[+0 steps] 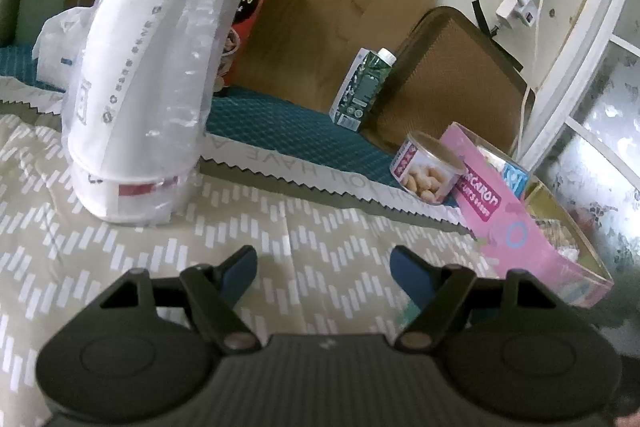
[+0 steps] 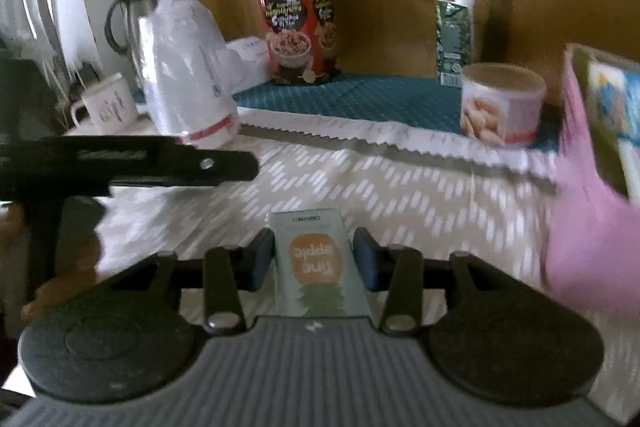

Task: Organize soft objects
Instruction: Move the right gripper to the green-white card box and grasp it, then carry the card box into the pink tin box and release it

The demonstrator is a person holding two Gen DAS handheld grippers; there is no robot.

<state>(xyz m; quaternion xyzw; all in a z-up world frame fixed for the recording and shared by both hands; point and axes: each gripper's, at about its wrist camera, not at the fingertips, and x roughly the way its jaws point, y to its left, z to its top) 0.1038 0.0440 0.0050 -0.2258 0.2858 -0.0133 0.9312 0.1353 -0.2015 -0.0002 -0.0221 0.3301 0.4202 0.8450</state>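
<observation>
the right gripper (image 2: 314, 259) has a pale green "fine apple" packet (image 2: 316, 263) between its blue pads (image 2: 262, 259), which sit against the packet's two sides, so the jaws are clamped on it, above the patterned cloth (image 2: 400, 203) near the table's front edge. the left gripper (image 1: 324, 267) hovers over the same cloth with its jaws apart and nothing between them. ahead of it stands a stack of white cups in a clear plastic bag (image 1: 148, 75), on the cloth near the teal mat (image 1: 280, 123). along the mat's far edge are a red snack bag (image 2: 300, 23) and a green carton (image 2: 454, 39); a round can (image 2: 502, 105) sits at the mat's right end, just beside a pink box (image 1: 532, 227) at the right edge.
</observation>
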